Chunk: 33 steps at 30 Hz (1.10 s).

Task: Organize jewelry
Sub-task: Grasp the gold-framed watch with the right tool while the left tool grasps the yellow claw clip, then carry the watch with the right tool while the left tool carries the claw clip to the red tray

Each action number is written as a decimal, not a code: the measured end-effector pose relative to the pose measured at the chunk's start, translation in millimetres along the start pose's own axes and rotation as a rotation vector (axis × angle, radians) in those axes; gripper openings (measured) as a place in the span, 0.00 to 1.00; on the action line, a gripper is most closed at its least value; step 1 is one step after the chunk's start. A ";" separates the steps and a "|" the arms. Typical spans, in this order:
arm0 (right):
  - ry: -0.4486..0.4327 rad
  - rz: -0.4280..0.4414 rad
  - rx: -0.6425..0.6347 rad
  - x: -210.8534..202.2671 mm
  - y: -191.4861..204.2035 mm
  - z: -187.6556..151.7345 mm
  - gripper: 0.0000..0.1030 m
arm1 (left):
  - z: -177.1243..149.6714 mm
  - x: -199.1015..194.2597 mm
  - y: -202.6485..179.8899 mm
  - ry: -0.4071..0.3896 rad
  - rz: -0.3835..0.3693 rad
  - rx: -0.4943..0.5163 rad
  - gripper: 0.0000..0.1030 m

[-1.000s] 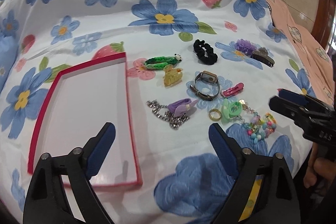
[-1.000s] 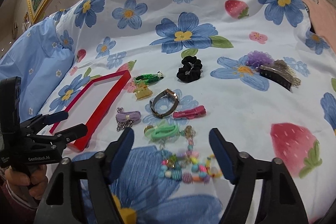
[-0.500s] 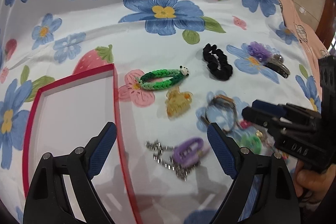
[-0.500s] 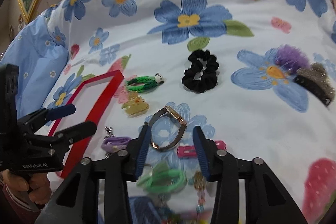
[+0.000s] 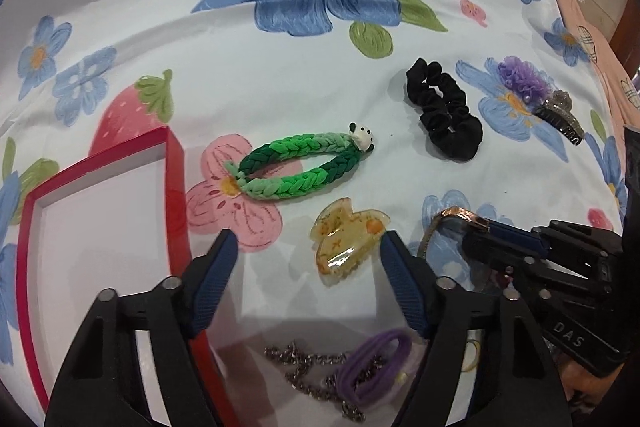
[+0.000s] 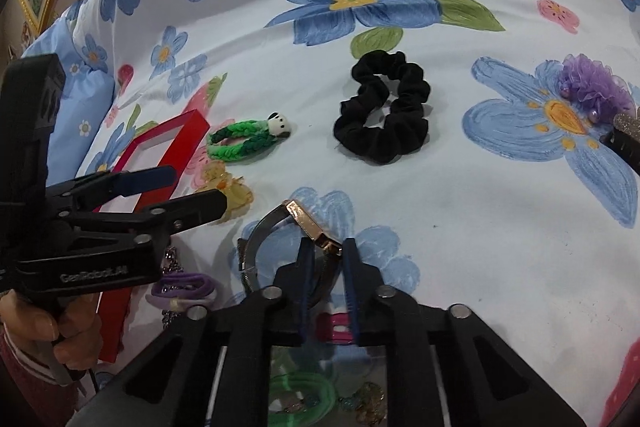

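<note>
Watch (image 6: 298, 227): rigid gold-coloured case on a springy metal band; judged light, smooth, apt to slip or twist if pinched on the case corner. The band beside the case looks the surer hold. It lies on the bed sheet (image 6: 480, 227), in front of the black scrunchie (image 6: 382, 107). Right gripper (image 6: 325, 255): jaws drawn nearly together around the case end, apparently pinching it. Left gripper (image 5: 308, 247): jaws spread, empty, flanking the yellow claw clip (image 5: 346, 241), which lies left of the watch, near the red box (image 5: 176, 187).

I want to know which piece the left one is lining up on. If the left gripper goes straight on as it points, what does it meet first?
Most likely the amber claw clip, between the open left gripper fingers; depth is uncertain.
</note>
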State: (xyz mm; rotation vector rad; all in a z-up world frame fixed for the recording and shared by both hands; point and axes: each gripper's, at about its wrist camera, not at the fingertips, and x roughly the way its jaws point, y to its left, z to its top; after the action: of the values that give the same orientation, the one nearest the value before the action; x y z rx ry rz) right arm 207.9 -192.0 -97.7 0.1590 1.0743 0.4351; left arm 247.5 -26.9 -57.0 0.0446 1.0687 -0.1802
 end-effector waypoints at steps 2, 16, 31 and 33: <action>0.000 0.006 0.004 0.4 -1.6 0.1 0.12 | 1.5 2.9 -2.4 0.008 -0.014 0.011 0.56; -0.053 0.003 0.012 -19.9 0.1 0.9 0.09 | 0.0 -26.2 -1.0 -0.069 -0.069 0.010 0.31; -0.086 0.055 -0.066 -33.6 54.4 13.0 0.09 | -36.3 -85.4 55.3 -0.151 -0.058 -0.125 0.30; -0.086 0.062 -0.078 -32.3 62.8 13.9 0.09 | -42.2 -89.7 64.7 -0.155 -0.053 -0.145 0.30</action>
State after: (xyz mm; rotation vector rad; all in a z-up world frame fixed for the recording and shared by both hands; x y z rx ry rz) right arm 190.4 -147.6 -43.9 0.1408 0.9685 0.5212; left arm 179.8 53.3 -2.1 -0.1266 0.9267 -0.1508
